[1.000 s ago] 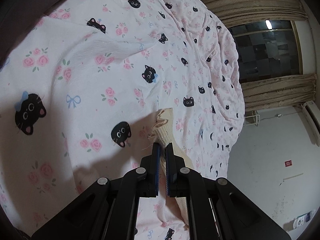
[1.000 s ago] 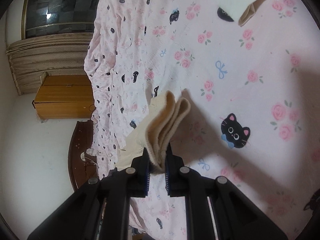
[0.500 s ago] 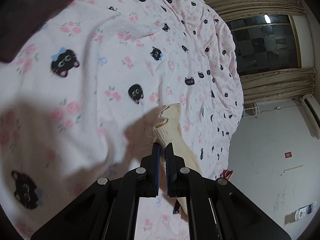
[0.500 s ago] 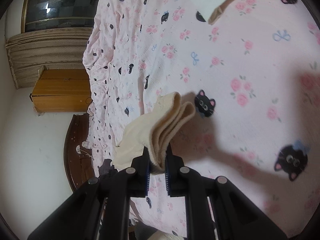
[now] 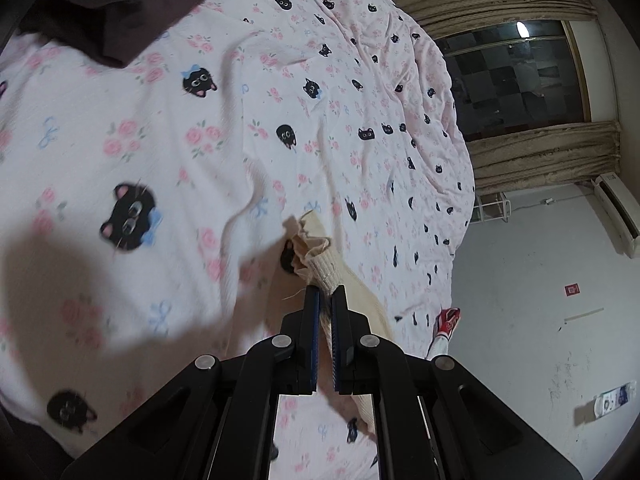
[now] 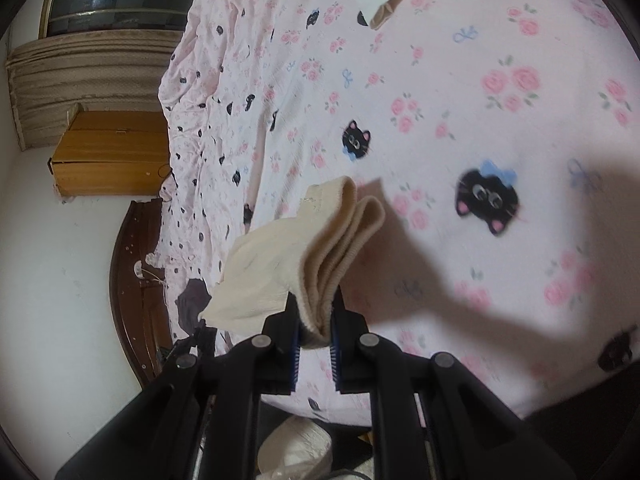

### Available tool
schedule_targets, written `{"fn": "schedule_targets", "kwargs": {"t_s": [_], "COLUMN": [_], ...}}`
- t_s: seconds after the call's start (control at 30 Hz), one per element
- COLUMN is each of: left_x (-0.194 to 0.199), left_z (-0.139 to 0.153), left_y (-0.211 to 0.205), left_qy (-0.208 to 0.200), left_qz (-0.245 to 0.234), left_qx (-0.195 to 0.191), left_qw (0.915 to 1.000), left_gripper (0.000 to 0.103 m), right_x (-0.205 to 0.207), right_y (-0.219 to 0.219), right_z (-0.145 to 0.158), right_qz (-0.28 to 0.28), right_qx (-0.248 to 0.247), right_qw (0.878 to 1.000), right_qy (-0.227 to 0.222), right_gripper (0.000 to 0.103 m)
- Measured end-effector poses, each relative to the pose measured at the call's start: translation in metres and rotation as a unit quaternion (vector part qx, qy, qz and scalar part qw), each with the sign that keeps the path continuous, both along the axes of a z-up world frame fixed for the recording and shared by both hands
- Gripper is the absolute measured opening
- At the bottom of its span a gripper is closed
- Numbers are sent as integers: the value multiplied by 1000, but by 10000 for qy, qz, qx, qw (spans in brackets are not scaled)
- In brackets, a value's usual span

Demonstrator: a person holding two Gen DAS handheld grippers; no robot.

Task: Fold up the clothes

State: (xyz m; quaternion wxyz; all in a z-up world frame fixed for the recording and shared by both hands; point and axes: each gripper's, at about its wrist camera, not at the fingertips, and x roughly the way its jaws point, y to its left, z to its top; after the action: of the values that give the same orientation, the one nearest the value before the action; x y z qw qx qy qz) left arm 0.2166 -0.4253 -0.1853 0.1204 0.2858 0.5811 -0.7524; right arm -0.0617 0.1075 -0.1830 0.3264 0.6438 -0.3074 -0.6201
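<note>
Cream knit fabric is pinched by both grippers above a bedsheet (image 5: 168, 128) printed with pink roses, blue bows and black cat faces. The cream garment (image 6: 280, 268) is held off the sheet, which serves here as the landmark. In the left wrist view, the left gripper (image 5: 325, 294) is seen with its jaws closed on a ribbed, frayed end of the garment (image 5: 320, 256); that end sticks up past the fingertips, and the rest of the cloth trails down and to the right behind the fingers, over the sheet's near edge. In the right wrist view, the right gripper (image 6: 316, 312) is clamped on a bunched fold of several layers, the folded edges fanning out beyond the fingertips above the sheet, with a flat panel of the cloth hanging to the left. Shadows of the cloth and tools are cast on the sheet beneath. A dark maroon cloth (image 5: 108, 4) lies on the sheet's far corner in the left view. Beyond the sheet's far edge, a curtained window (image 5: 516, 80) is visible, and a wooden cabinet (image 6: 112, 152) stands beside the sheet's left edge in the right view.
</note>
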Motion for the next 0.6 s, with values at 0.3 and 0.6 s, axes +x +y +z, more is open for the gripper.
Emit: {"fn": "schedule_targets", "kwargs": {"t_s": [0.3, 0.6], "left_x": [40, 47], "left_z": [-3, -42], "left_y": [32, 33], "left_qy": [-147, -447], "left_qz": [-111, -101], "left_qx": [72, 151], "left_qw": [9998, 9988], "left_gripper": [4, 4], "right_x": [35, 43], "right_y": [35, 43], "right_z": [12, -7], "right_qz": [286, 408], "right_qx": [576, 1241], "right_qw": [9979, 9914], "right_qy": [44, -10], "right_gripper": [13, 18]}}
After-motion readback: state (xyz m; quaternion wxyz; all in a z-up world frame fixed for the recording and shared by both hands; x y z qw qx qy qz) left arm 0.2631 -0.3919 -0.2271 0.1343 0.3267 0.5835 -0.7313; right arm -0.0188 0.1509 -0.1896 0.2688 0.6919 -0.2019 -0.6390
